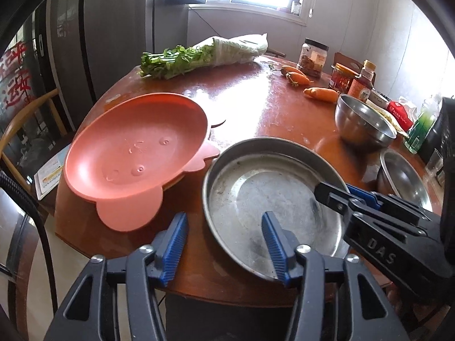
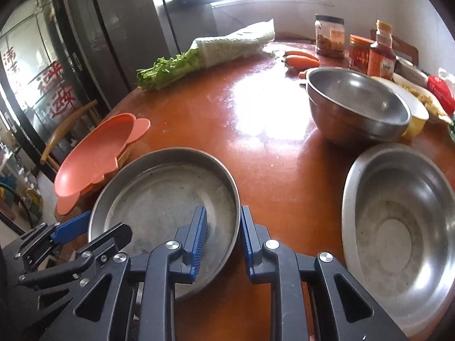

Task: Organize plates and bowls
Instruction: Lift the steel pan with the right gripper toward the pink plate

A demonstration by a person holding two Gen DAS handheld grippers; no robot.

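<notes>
A shallow steel plate (image 1: 256,187) (image 2: 170,193) lies at the near edge of the round red-brown table (image 1: 256,105). My left gripper (image 1: 224,214) (image 2: 108,221) is open and straddles the plate's near-left rim, one blue pad outside and one inside. My right gripper (image 2: 223,210) (image 1: 335,189) straddles the plate's right rim with a narrow gap, and a strip of table still shows between rim and outer pad. A pink plate (image 1: 136,153) (image 2: 96,156) sits tilted on another plate to the left. A deep steel bowl (image 1: 364,122) (image 2: 355,105) and a shallow steel bowl (image 1: 403,179) (image 2: 398,227) stand to the right.
Bagged leafy greens (image 1: 199,54) and carrots (image 1: 321,93) lie at the far side. Jars and a sauce bottle (image 2: 381,54) stand at the back right, with a yellow dish (image 2: 418,113) behind the deep bowl. A wooden chair (image 1: 25,119) stands left of the table.
</notes>
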